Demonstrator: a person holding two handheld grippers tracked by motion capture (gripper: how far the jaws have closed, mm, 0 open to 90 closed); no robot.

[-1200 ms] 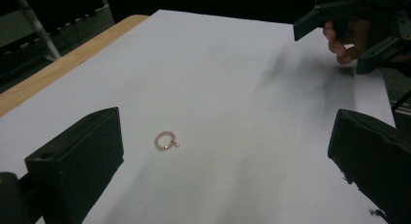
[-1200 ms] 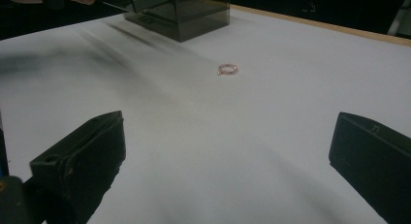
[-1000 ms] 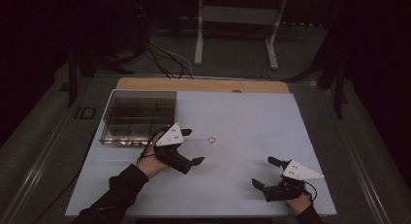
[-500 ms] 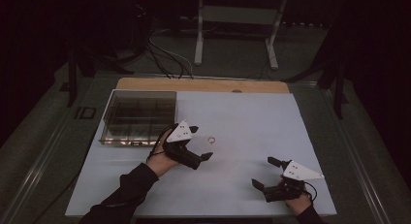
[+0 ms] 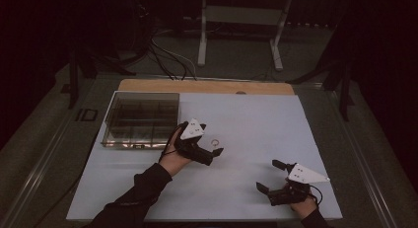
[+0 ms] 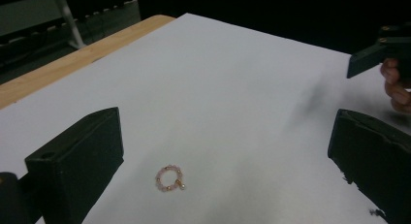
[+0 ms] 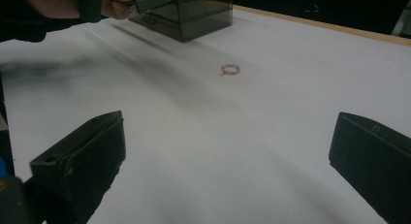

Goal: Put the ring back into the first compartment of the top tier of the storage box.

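jaws wide, both | left gripper (image 5: 213, 148) low over bracelet (image 6: 169, 178) | right gripper (image 5: 271, 176) idle

The bracelet (image 6: 170, 178) is a ring of pale pink beads with small gold ones between them, lying on a plain white table top (image 5: 256, 119) that has a light wooden strip (image 5: 207, 86) along its far edge. The left gripper (image 5: 213, 151) and the right gripper (image 5: 270, 176) are both black with black jaws, each topped by a pale grey three-cornered plate, and the sleeve (image 5: 143, 188) behind the left one is black too. The box (image 5: 143, 119) is smoky, see-through brown-grey plastic.
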